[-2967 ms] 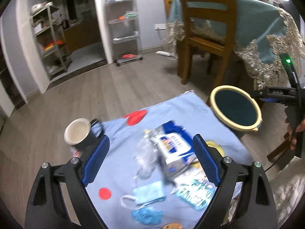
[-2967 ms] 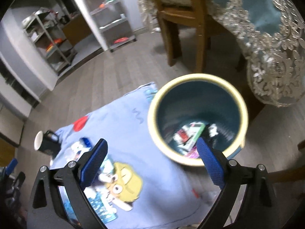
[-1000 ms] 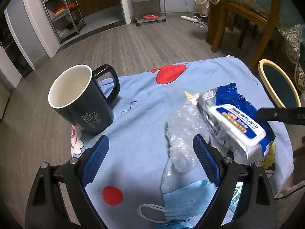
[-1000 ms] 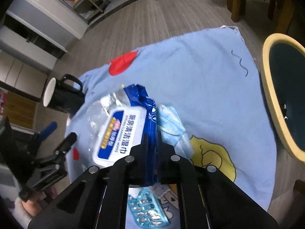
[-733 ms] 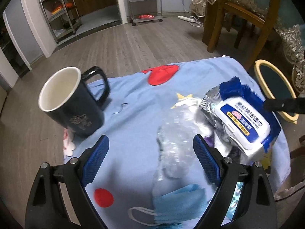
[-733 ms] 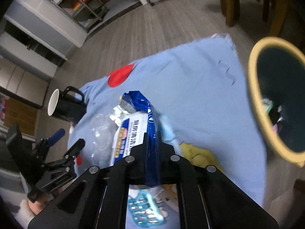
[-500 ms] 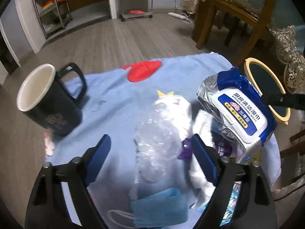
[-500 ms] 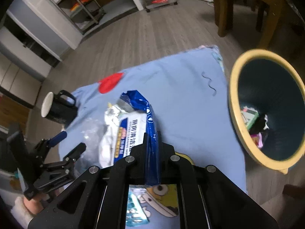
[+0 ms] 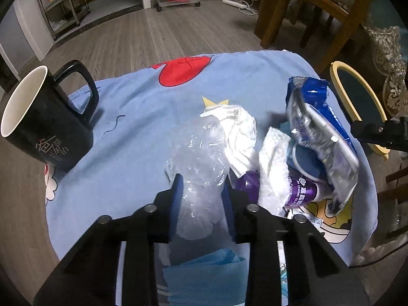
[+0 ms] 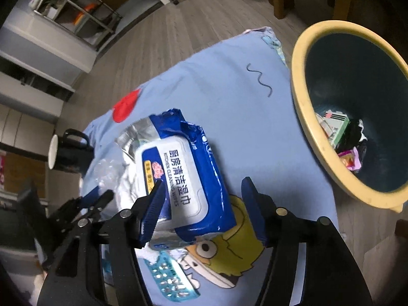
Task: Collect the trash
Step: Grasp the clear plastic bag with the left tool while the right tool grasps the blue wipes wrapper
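Crinkled clear plastic point(image 9: 201, 153) sits pinched between the left gripper's point(image 9: 201, 191) fingers, which have just been closing on it, near the worktop's point(image 9: 142, 117) edge. Beyond it, the right gripper point(image 10: 204, 204) has just been opening, wipes pack point(image 10: 176, 170) loose between. The light film should be lifted gently towards the yellow-rimmed bin point(image 10: 303, 107).

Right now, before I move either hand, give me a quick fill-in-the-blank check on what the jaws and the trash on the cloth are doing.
1. The left gripper has its jaws closed on the crumpled clear ____.
2. The right gripper has open jaws, and the blue wipes pack lies on the ____ cloth.
3. The mug standing on the cloth is ____ outside.
4. The bin has a ____ rim.

Missing words: plastic; blue; black; yellow
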A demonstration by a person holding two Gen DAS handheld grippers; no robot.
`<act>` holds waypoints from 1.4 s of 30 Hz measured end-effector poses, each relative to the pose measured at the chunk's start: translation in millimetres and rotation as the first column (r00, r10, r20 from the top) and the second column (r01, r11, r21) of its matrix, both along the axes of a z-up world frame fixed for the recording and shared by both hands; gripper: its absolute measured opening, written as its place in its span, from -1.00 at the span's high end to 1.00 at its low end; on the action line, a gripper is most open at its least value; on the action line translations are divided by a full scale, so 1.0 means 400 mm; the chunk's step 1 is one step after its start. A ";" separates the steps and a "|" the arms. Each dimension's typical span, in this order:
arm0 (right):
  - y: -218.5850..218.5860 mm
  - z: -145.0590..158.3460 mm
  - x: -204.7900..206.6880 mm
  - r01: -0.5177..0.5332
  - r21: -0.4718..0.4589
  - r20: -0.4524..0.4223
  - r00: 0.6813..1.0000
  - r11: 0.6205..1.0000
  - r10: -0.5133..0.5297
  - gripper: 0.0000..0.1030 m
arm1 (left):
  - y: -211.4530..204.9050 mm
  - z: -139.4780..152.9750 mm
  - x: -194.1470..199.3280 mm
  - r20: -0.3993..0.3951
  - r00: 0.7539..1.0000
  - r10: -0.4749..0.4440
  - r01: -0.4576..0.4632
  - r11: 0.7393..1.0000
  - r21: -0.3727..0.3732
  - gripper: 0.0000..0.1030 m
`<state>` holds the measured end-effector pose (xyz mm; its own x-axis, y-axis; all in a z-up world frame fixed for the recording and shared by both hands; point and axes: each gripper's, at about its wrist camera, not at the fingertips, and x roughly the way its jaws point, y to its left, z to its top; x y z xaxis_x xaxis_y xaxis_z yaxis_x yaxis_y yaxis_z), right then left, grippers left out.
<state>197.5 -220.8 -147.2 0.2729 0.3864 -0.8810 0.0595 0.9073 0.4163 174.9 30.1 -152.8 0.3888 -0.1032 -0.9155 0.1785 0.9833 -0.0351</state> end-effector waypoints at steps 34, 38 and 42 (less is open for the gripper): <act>-0.010 -0.017 0.021 -0.017 0.015 -0.008 1.000 1.000 0.017 0.89 | -0.010 0.041 -0.011 0.036 0.999 -0.026 0.026 1.000 0.004 0.64; -0.014 0.051 0.004 -0.040 -0.020 0.058 0.997 0.999 0.041 0.89 | -0.026 0.102 -0.027 0.102 0.994 -0.037 0.038 0.999 -0.009 0.66; -0.046 0.113 -0.007 -0.020 -0.051 0.109 0.994 0.999 0.026 0.89 | -0.056 0.159 -0.049 0.158 0.985 -0.070 0.074 0.997 -0.015 0.66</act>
